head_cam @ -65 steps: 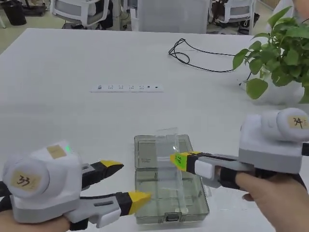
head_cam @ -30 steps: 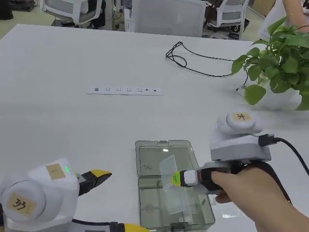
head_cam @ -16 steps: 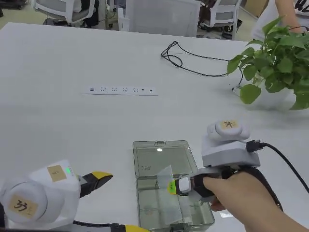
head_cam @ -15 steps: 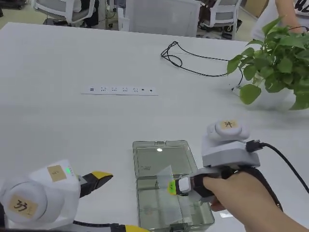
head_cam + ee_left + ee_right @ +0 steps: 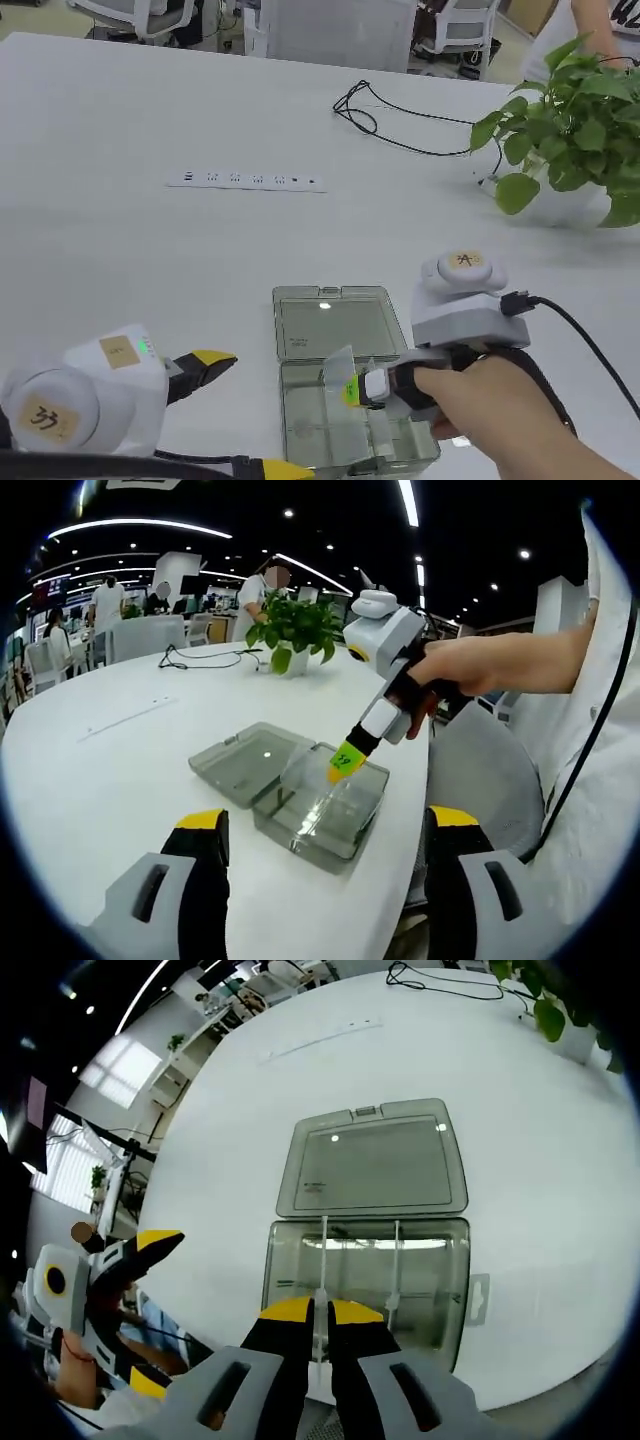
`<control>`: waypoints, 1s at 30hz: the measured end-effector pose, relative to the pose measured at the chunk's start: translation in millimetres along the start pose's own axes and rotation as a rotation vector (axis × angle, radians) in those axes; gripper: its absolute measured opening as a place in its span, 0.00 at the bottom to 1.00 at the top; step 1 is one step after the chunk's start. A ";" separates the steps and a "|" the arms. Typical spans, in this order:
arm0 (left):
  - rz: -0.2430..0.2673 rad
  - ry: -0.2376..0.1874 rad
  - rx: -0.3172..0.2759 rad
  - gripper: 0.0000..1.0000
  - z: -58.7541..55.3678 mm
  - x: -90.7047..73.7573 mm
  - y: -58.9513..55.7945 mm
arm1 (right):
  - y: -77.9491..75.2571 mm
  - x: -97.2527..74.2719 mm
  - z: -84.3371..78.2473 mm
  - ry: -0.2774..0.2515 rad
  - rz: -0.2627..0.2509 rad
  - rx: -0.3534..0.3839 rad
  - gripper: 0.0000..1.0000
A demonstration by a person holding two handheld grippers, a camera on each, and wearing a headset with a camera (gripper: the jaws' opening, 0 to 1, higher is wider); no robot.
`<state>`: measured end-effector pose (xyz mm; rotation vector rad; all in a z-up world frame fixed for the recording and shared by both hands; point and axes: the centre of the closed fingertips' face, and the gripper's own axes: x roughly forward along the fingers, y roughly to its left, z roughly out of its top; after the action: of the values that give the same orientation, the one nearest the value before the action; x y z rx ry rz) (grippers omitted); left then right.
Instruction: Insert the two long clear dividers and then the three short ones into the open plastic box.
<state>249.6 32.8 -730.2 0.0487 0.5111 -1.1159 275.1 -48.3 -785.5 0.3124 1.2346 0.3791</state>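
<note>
Grey plastic box (image 5: 430,1290): one, open, frame centre.
Clear long dividers: two, upright inside box; left-hand divider (image 5: 323,1250), right-hand divider (image 5: 397,1255).
Right gripper (image 5: 320,1308): pinching left-hand divider.
Left gripper (image 5: 250,412): jaws spread, empty, lower left.

Your left gripper (image 5: 256,412): tan sticker (image 5: 47,418) handwritten "33" | your right gripper (image 5: 349,391): top sticker (image 5: 463,261) scrawl unreadable | green tag (image 5: 343,762): digits too small to tell

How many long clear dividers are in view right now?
2. One long clear divider stands slotted in the open grey-tinted plastic box; the other long divider, beside it, is pinched in the right gripper at the box. Others may be hidden.
</note>
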 end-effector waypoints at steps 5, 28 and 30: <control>-0.003 0.000 -0.002 0.81 -0.1 0.9 -1.0 | 0.4 -0.4 1.6 0.011 -0.003 0.000 0.06; -0.009 0.012 -0.017 0.81 -3.9 3.6 -1.4 | -3.6 7.7 4.7 0.017 -0.019 -0.036 0.06; -0.008 0.014 -0.019 0.80 -4.4 3.8 -1.0 | -4.1 7.2 5.9 0.010 -0.023 -0.045 0.06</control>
<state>248.4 30.3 -735.5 0.0377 0.5344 -1.1195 283.2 -48.9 -791.6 0.2576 1.2365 0.3883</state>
